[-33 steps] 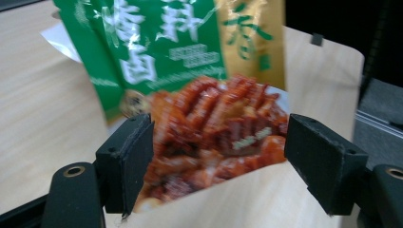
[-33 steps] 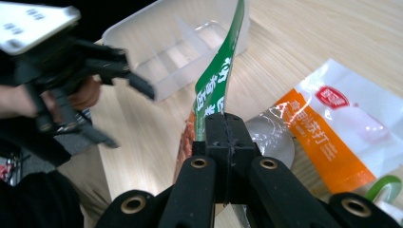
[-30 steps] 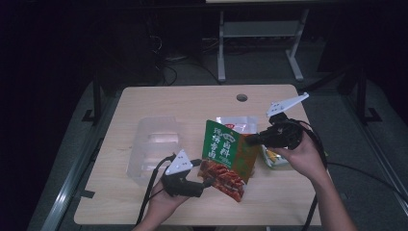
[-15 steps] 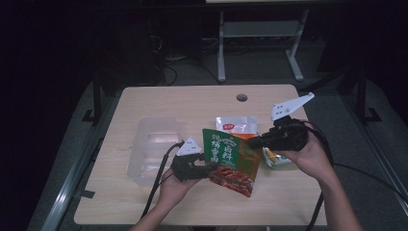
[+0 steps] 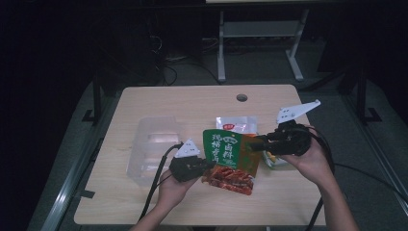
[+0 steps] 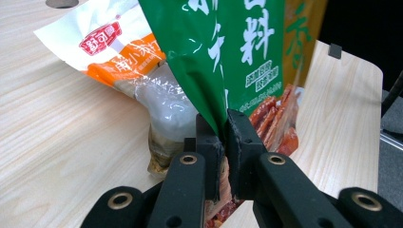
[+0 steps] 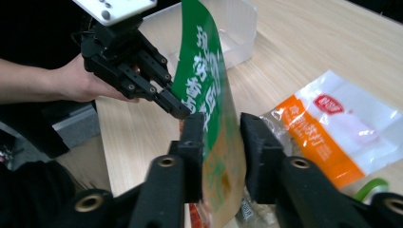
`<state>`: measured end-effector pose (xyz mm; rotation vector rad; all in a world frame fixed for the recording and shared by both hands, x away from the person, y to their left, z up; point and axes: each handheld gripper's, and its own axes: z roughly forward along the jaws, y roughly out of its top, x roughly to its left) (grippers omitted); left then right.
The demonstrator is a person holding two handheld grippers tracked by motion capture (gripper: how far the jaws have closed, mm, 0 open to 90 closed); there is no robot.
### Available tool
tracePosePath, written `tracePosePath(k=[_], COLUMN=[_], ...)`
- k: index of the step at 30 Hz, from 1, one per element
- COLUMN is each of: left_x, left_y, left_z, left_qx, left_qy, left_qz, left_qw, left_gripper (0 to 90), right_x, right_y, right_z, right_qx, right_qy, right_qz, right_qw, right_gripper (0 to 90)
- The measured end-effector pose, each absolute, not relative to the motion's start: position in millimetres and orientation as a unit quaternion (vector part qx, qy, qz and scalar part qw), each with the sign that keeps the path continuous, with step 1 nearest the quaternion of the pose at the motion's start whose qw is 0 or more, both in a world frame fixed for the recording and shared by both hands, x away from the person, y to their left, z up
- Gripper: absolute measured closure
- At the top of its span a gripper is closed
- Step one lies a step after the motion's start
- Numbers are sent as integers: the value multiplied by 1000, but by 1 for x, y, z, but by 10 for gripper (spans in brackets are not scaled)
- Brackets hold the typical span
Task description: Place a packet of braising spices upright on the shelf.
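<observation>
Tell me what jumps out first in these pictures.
The green snack pouch held up over the table's near middle: the left gripper is shut on its edge, while the right gripper has it between open jaws. Behind it lies a white-and-orange packet; to the left sits a clear plastic box.

My left gripper (image 5: 204, 166) sits near the worktop's front edge, my left hand (image 5: 175, 185) wrapped under it, forearm coming up from the bottom. Its jaws are pinched tight on the green packet's (image 6: 228, 57) lower edge. My right gripper (image 5: 257, 143) is held toward the right edge, pointing left, my right hand (image 5: 312, 159) cupping it from behind. Its jaws stand apart, straddling the packet's side without clamping it.
</observation>
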<state>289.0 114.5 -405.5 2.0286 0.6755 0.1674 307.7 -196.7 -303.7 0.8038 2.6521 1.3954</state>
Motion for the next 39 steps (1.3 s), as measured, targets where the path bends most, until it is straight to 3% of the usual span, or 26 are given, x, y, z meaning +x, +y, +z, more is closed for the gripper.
tracePosePath(k=[3,9,20,25,39], left_x=[287,286,283,278,256], left_y=[115,116,117,117,130], left_z=[-405,-407,-405,-404,-397], left_qx=[833,831,837,839,832], left_qy=[272,276,269,270,273], left_qz=[75,76,87,107,111], left_qw=[476,476,468,461,470], left_gripper=[842,839,828,762,522], right_x=[306,303,304,303,288], right_y=[-203,-200,-189,-188,-188], right_z=[-319,-353,-390,-392,-379], right_qx=[272,289,307,305,287], right_qy=[843,839,821,826,834], right_qz=[464,460,480,473,470], right_qw=[5,-11,-29,-36,-22], right_gripper=[588,554,750,889,900])
